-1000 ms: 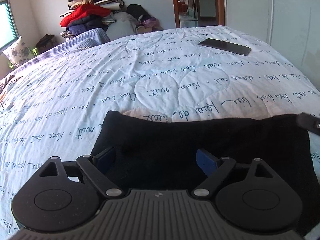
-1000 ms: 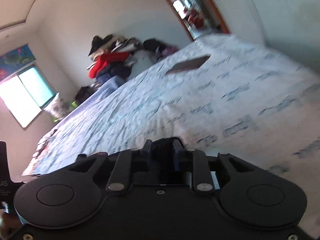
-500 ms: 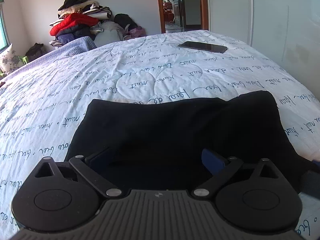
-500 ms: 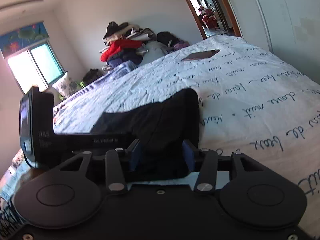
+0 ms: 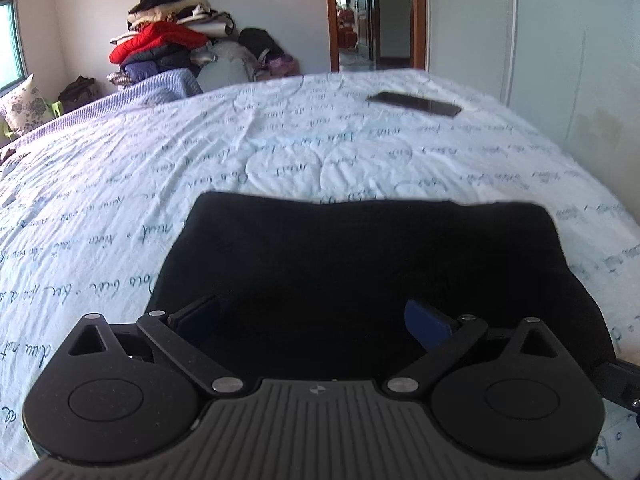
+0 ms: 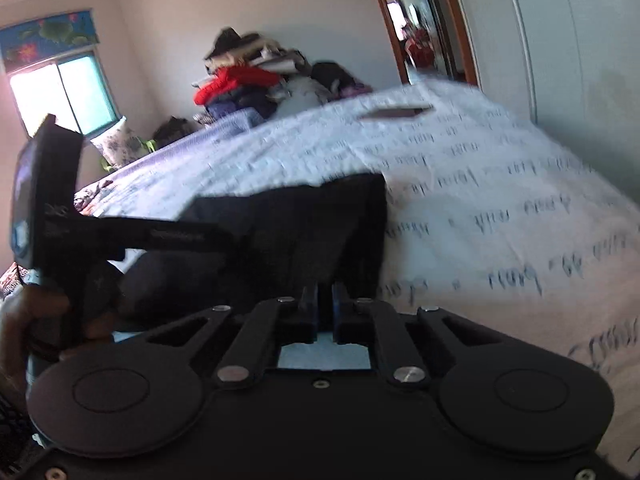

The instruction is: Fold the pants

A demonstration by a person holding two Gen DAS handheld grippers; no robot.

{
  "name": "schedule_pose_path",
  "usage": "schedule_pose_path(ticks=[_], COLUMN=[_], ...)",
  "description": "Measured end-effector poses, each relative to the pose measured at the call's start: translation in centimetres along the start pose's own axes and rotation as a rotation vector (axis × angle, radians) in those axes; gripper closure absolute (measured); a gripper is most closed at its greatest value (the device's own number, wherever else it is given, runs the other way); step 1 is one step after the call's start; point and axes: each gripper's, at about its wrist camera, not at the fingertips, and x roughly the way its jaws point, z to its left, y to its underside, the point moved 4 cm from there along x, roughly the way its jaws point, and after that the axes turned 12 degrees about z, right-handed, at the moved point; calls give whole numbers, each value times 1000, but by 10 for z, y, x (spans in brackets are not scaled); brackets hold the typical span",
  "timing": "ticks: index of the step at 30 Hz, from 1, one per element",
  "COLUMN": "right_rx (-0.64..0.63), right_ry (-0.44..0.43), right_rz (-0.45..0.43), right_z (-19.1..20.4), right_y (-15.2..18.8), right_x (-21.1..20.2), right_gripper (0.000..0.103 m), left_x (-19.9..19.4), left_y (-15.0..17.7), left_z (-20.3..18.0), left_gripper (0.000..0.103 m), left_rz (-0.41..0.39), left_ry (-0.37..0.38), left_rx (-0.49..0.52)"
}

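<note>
Pants point(image 5: 372, 272), black, folded into a broad flat rectangle, lying on the bed point(image 5: 120, 200) with its script-printed white cover. Left gripper point(image 5: 314, 318) low over the near edge of the cloth, fingers point(image 5: 426, 322) spread wide, nothing between them. Right gripper point(image 6: 325, 312) at the pants' right near corner, fingers nearly together; whether they pinch any cloth I cannot tell. Dark phone point(image 5: 414, 103) lies far up the bed, well apart. Clothes pile point(image 5: 160, 46) against the back wall.

Sunlit window point(image 6: 60, 92), pale walls, open doorway point(image 5: 376, 16), script-printed bed point(image 5: 280, 148)
</note>
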Motion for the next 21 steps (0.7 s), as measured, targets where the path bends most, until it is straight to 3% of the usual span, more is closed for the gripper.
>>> schedule_pose_path(ticks=[2, 7, 11, 14, 17, 21], right_rx=[39, -46, -173, -195, -138, -180], right_ry=[-19, 77, 39, 87, 98, 101], right_rz=[-21, -100, -47, 37, 23, -25], right_z=[-4, 7, 30, 25, 19, 36], right_y=[-2, -25, -40, -42, -49, -58], right_x=[-6, -23, 4, 40, 42, 33], right_gripper=[92, 88, 88, 87, 87, 87], left_x=[1, -3, -2, -3, -2, 2], left_y=[2, -2, -2, -3, -3, -3], left_z=[1, 4, 8, 8, 10, 12], left_gripper=[2, 3, 3, 3, 3, 3], left_rz=[-1, 0, 12, 11, 16, 27], left_ry=[1, 8, 10, 2, -6, -4], left_rx=[-6, -11, -25, -22, -21, -26])
